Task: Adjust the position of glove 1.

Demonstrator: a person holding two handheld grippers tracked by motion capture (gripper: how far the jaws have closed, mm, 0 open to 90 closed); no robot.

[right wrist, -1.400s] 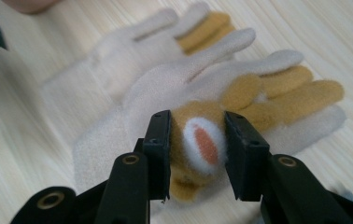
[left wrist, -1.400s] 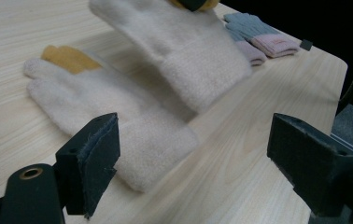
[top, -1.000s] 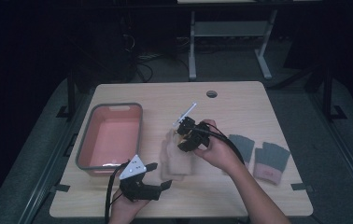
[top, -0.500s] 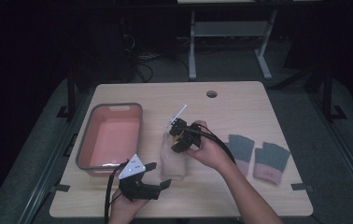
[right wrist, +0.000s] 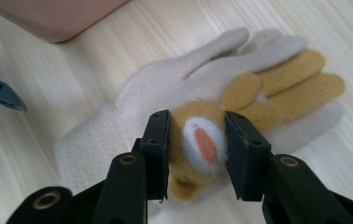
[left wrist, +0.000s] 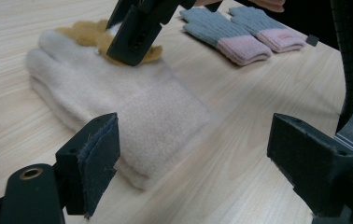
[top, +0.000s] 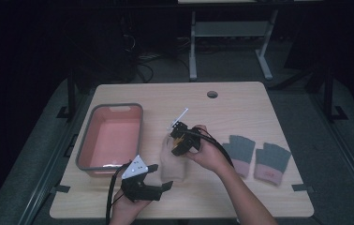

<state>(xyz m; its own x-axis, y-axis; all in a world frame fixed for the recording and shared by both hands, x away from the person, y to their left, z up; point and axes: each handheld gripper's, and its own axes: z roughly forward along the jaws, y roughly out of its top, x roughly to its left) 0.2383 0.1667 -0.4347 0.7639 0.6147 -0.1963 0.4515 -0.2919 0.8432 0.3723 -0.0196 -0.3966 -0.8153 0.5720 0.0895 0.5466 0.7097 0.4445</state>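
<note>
A cream fleece glove point(top: 173, 165) point(left wrist: 118, 93) point(right wrist: 165, 88) lies flat near the table's front middle. On top of it rests a tan fuzzy glove point(right wrist: 282, 79) point(left wrist: 83, 32) bearing a white and orange patch. My right gripper point(top: 177, 149) point(right wrist: 197, 149) reaches down onto this pile, and its pads press the tan glove's patched end from both sides. My left gripper point(top: 162, 176) point(left wrist: 202, 163) rests at the front edge, open with nothing between its pads, pointing at the cream glove's cuff.
A pink tub with a grey rim point(top: 84, 150) point(right wrist: 53, 18) stands at the left. Two grey gloves with pink cuffs point(top: 239, 152) point(left wrist: 221, 32) lie side by side at the right. A round cable hole point(top: 212, 94) sits near the far edge.
My right gripper has come down and to the left, settling onto the cream glove. The left gripper has not moved.
</note>
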